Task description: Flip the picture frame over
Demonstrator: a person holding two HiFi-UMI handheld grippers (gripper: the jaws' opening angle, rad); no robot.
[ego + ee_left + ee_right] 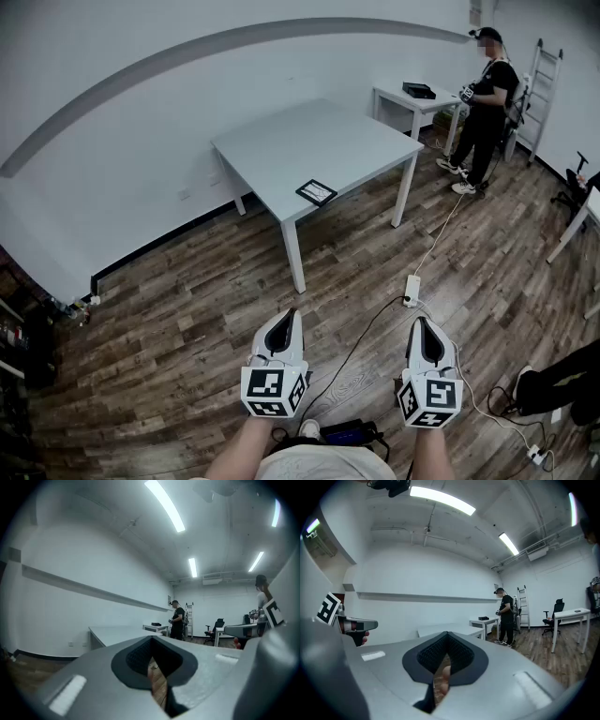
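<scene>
Wood-plank floor (187, 309) fills the gap between me and the pale grey square table (328, 141), which stands ahead near the white wall.

Small black-rimmed rectangular picture frame (316, 192): lies flat on the tabletop, just inside the table's near edge and close to its nearest corner leg.

Left gripper (289, 317) and right gripper (422, 323): I hold both level over the floor, side by side. Each has its jaws pressed together on nothing, and each gripper view shows only a thin slit between the pads.

Key relation: the frame is forward of both grippers and well apart from them. It sits almost straight ahead of the left gripper, and ahead and to the left of the right, so I judge the left the nearer.

Frame axis: its sides appear square with the table's edges. The longer side seems to run away from the near edge, though the frame is too small to be sure.
</scene>
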